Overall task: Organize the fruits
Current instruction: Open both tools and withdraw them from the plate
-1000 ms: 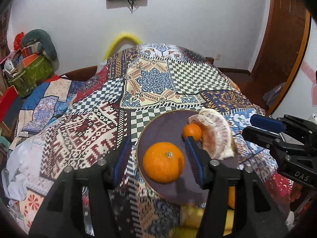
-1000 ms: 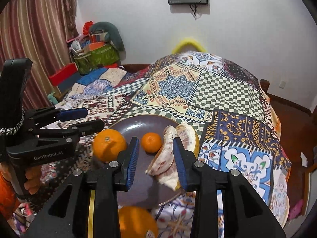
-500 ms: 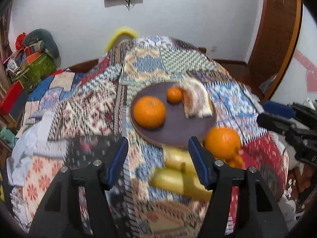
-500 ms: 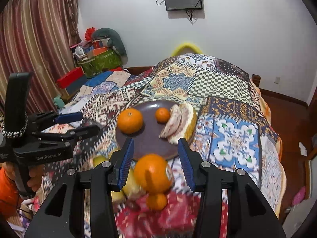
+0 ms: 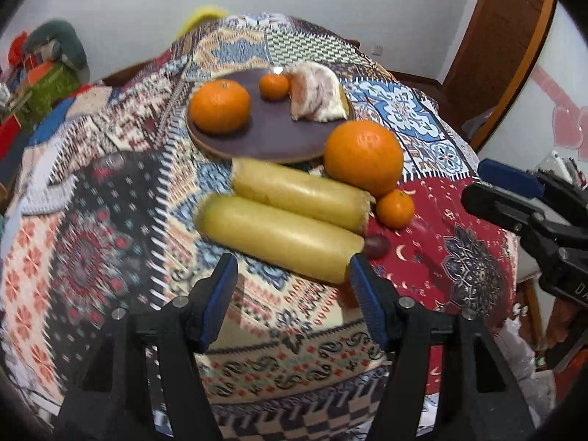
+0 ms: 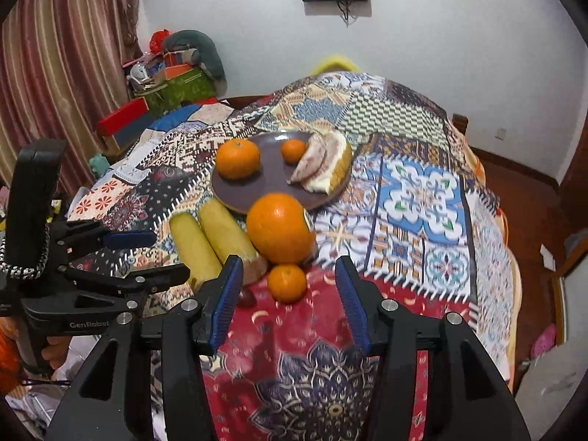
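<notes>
A dark round plate (image 5: 264,136) (image 6: 268,180) on the patchwork cloth holds an orange (image 5: 219,106) (image 6: 237,158), a small tangerine (image 5: 274,86) (image 6: 294,150) and a pomelo wedge (image 5: 316,92) (image 6: 323,169). In front of the plate lie a big orange (image 5: 363,157) (image 6: 279,228), a small tangerine (image 5: 394,208) (image 6: 286,283), two yellow fruits (image 5: 279,235) (image 6: 209,239) and a dark grape (image 5: 377,245). My left gripper (image 5: 292,290) is open and empty, just short of the yellow fruits. My right gripper (image 6: 288,294) is open and empty, around the small tangerine's near side.
The table is covered by a patchwork cloth (image 6: 415,198) that drops off at its edges. Boxes and bags (image 6: 172,81) stand by the curtain at left. A wooden door (image 5: 492,44) is at right. The other gripper shows at each view's side (image 5: 533,213) (image 6: 92,268).
Both grippers have pulled back from the plate toward the table's near edge. The fruits in front of the plate have come into full view. Both stay open.
</notes>
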### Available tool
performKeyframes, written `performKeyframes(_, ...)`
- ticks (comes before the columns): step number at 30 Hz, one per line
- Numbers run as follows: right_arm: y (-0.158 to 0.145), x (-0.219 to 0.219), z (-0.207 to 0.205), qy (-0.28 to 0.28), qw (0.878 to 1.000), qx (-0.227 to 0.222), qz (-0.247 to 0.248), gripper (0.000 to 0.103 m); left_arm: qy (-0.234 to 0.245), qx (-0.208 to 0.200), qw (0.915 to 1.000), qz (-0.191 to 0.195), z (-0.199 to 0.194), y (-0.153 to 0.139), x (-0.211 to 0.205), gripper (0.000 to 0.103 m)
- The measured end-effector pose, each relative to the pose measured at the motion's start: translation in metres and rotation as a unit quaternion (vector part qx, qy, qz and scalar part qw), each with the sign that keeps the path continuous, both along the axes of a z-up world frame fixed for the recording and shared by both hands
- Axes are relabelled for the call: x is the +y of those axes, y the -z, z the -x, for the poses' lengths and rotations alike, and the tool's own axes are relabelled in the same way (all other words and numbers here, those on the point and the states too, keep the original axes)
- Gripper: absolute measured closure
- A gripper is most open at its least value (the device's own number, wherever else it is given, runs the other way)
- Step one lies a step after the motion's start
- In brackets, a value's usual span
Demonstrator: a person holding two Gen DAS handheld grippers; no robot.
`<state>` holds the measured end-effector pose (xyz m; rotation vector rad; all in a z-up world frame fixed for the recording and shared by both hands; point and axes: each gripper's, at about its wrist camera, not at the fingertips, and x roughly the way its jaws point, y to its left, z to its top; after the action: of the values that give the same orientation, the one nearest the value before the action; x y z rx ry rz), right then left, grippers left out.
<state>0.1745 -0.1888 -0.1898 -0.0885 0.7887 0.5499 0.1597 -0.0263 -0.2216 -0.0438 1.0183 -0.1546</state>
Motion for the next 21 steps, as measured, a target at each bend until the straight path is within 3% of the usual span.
performKeyframes(3, 0.008, -0.006, 0.0, 0.006, 1.0, 0.015, -0.005, 0.054, 0.003, -0.007, 1.0, 0.001, 0.004, 0.002, -0.006, 0.04)
performKeyframes(6, 0.013, -0.008, 0.001, 0.01, 1.0, 0.022, -0.007, 0.054, 0.005, -0.013, 0.9998, -0.013, 0.003, 0.003, -0.014, 0.032)
performKeyframes(11, 0.015, -0.009, 0.001, 0.016, 0.999, 0.024, -0.018, 0.054, -0.009, -0.017, 0.9986, -0.048, -0.006, 0.006, -0.017, 0.03)
performKeyframes(21, 0.02, -0.003, -0.008, 0.018, 1.0, 0.021, -0.011, 0.054, -0.089, -0.008, 0.9956, -0.03, -0.003, 0.006, 0.059, 0.03)
